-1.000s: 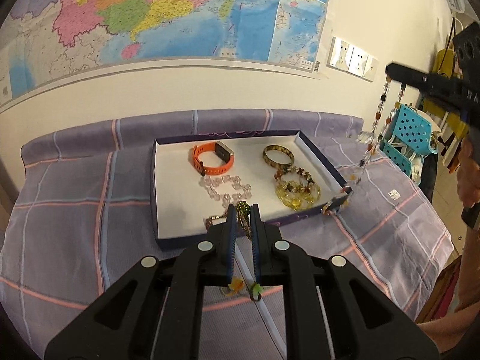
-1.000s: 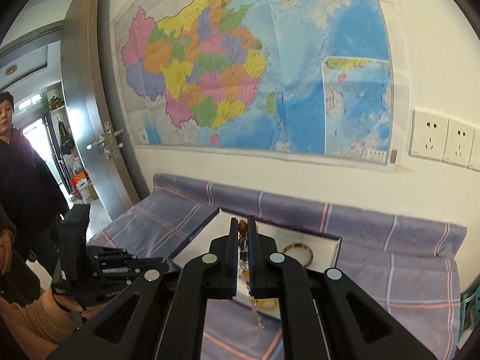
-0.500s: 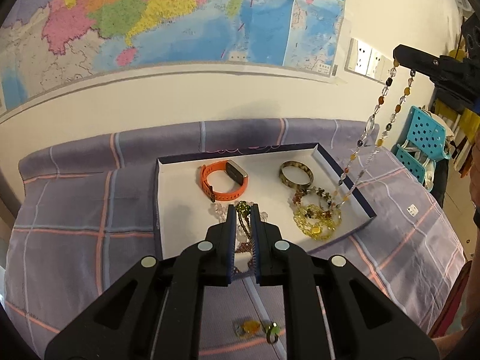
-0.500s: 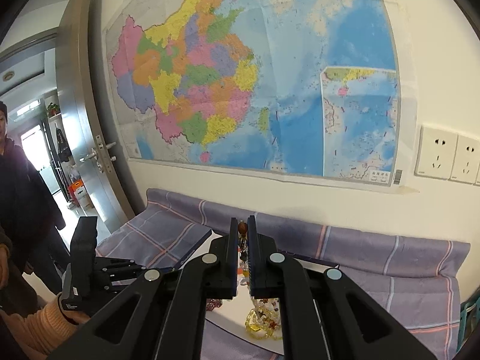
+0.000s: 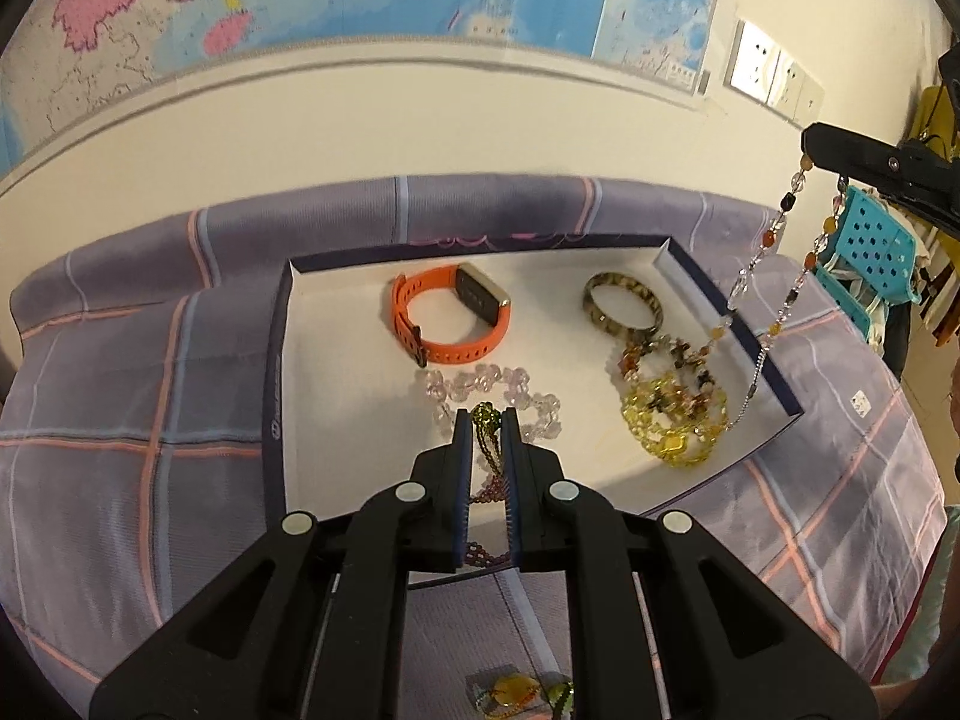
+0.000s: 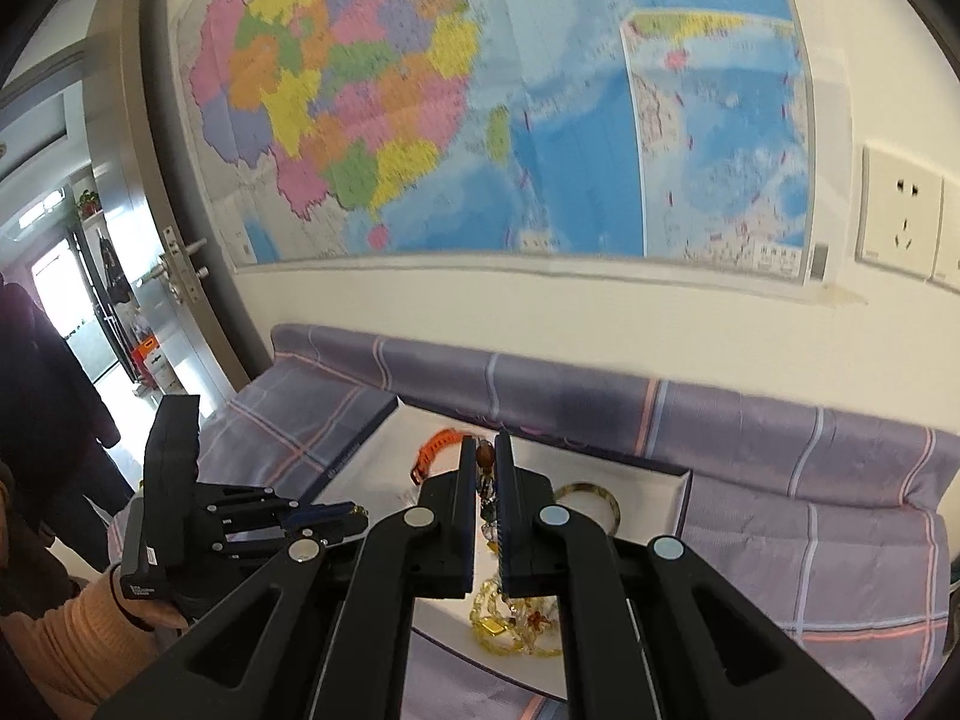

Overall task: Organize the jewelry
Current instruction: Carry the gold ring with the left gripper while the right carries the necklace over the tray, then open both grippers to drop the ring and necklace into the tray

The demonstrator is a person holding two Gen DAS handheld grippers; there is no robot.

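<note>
Left gripper clamped on one end of a bead necklace, over the near part of the tray. Right gripper clamped on the other end of that necklace; its strands hang down to the tray's right side. In the tray: orange watch far left, bangle far right, clear bracelet middle, yellow bracelets right. Tray sits on a plaid cloth.
</note>
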